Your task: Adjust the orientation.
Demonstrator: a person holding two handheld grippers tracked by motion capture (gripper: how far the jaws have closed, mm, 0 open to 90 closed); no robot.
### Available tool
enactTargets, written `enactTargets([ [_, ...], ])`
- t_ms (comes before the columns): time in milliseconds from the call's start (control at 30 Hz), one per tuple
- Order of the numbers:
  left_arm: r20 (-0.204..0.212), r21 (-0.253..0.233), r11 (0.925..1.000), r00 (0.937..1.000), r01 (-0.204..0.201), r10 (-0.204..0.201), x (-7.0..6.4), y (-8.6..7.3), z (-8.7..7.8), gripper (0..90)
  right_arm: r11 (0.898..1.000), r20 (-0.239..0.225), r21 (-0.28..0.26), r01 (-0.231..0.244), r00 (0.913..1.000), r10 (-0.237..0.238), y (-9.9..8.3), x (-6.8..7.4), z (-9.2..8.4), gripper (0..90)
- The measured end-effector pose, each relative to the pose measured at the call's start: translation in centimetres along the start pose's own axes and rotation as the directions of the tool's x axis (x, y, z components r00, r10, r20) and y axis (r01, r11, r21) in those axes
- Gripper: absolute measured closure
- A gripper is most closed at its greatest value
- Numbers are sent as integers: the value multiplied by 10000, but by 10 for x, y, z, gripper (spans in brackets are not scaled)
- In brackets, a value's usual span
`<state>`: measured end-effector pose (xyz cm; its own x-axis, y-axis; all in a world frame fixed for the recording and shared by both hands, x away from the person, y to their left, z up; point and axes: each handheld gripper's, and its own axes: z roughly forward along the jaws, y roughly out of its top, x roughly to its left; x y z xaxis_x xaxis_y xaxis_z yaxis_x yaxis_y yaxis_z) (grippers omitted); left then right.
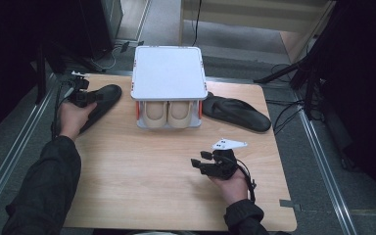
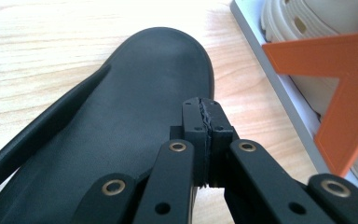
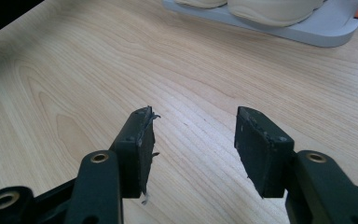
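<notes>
Gently now — the left black slipper (image 2: pixel 116 126) lies flat on the worktop (image 1: pixel 142 171) left of the shoe rack (image 1: pixel 168 73), light and floppy, so pinch its stiffer rim; your left gripper (image 2: pixel 205 116) has its fingers closed on nothing, and the right gripper (image 3: pixel 193 135) stands open and empty.

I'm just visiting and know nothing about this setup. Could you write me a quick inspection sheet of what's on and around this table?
Surface: light wooden table, bare in front.
Job's things: left black slipper lying flat on the table, under the left gripper; right black slipper lying beside the rack.
Clutter: grey two-level shoe rack with orange braces, holding a pair of beige shoes on its lower level.
Grippers: left gripper shut, nothing seen between its pads, over the left slipper; right gripper open, empty, above bare wood.
Cables: a black cable trails from the right gripper.
Surroundings: grey floor, metal rails, dark equipment.
</notes>
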<state>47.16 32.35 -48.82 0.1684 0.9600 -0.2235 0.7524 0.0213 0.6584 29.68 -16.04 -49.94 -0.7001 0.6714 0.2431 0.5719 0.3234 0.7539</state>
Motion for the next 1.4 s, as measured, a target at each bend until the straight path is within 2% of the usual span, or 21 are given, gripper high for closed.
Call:
enactTargets([
  [33, -23, 146, 9999, 10000, 8, -7, 1, -1, 3, 900, 10000, -7, 12, -16, 10000, 16, 0, 0, 0, 480],
  [133, 49, 70, 9999, 9999, 141, -141, 3, -2, 3, 900, 10000, -42, 22, -29, 10000, 29, 0, 0, 0, 480],
  [233, -43, 138, 9998, 9999, -148, 149, -2, -3, 3, 900, 10000, -61, 30, -29, 10000, 29, 0, 0, 0, 480],
  [433, -15, 281, 9991, 9995, -311, 312, -6, -4, 2, 900, 10000, -45, 55, 9, 10000, -9, 0, 1, 2, 480],
  [467, -6, 370, 9982, 9988, -482, 482, -6, -4, 1, 900, 10000, -40, 38, 37, 10000, -37, 0, 1, 2, 480],
  [700, 316, 228, 9992, 9990, -333, 326, -10, -15, -4, 900, 10000, -35, 17, -29, 10000, 29, 0, 0, 1, 479],
  [867, 425, 409, 9978, 9978, -519, 502, -14, -20, -9, 900, 10000, -21, 7, -42, 10000, 42, 0, 0, 1, 479],
  [1133, 593, 329, 9966, 9955, -759, 739, -20, -35, -18, 900, 9999, 39, -5, -130, 9999, 130, 0, -2, 1, 479],
  [1233, 626, 459, 9942, 9936, -973, 944, -24, -39, -23, 900, 10000, 51, -55, -63, 10000, 63, 1, -2, 0, 479],
  [1400, 784, 413, 9950, 9931, -912, 878, -24, -48, -29, 900, 9998, 30, -158, -104, 9999, 104, 1, -2, -1, 479],
])
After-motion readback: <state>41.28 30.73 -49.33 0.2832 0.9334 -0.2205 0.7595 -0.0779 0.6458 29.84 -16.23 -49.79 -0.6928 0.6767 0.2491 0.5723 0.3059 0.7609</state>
